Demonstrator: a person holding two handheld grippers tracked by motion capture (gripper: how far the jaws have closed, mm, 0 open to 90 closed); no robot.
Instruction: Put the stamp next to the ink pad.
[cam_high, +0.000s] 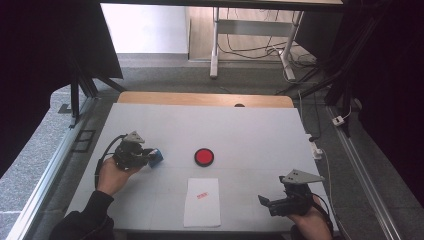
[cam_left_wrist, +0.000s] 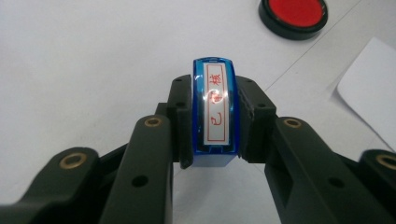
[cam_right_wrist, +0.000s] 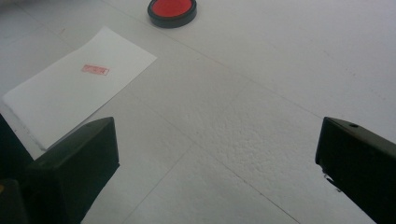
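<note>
I had the left gripper (cam_high: 150, 159) near the left edge of the table (cam_high: 250, 130), and its jaws were closed tightly on a blue stamp (cam_left_wrist: 214, 112). The two black jaws pressed on the long sides of the stamp, and its label with red characters faced the camera in the left gripper view. From above, the stamp (cam_high: 155, 157) was at the tip of the gripper, pointing toward the middle of the table; whether it touched the surface I could not tell.

The red ink pad (cam_high: 204, 157) in its round black case lay near the centre of the table, just to the right of the stamp and apart from it. A white sheet of paper (cam_high: 202, 202) lay at the near edge, in front of the ink pad, with a small red print (cam_right_wrist: 95, 70) already on it.

The right gripper (cam_high: 272, 204) was at the near right corner. Its jaws stood wide open with nothing between them, above the bare table.
</note>
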